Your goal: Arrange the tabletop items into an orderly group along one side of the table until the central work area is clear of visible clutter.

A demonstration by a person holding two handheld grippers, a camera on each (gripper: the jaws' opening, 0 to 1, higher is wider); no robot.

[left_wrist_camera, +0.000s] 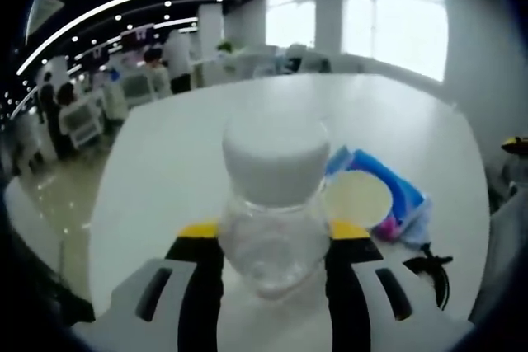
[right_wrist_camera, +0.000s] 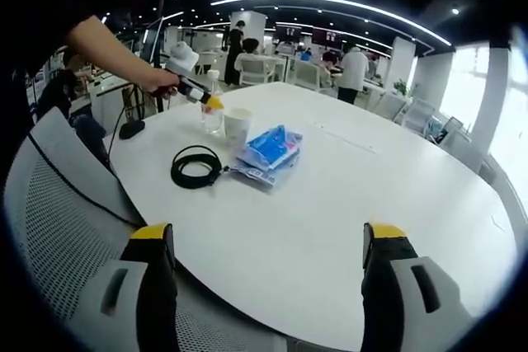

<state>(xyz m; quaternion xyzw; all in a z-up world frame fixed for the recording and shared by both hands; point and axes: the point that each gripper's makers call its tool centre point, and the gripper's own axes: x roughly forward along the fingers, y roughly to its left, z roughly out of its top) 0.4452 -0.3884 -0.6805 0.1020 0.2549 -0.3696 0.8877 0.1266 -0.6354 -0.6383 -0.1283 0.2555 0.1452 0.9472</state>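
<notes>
Bottle (left_wrist_camera: 275, 204) is pinched between left gripper (left_wrist_camera: 275, 245) fingers at the bench (right_wrist_camera: 371, 195) left edge, beside paper cup (right_wrist_camera: 238, 127), blue packet (right_wrist_camera: 271, 147) and coiled cable (right_wrist_camera: 196, 166). Right gripper (right_wrist_camera: 268, 274) fingers spread, empty. Items look grouped; bottle placement remains.

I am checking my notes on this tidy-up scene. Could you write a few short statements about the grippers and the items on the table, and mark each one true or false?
1. The left gripper is shut on the bottle. True.
2. The bottle has a red cap. False: the cap is white.
3. The right gripper holds the cable. False: its fingers stand wide open, and the cable lies coiled on the table.
4. The cup stands beside the blue packet. True.
5. The table is black. False: it is white.
</notes>
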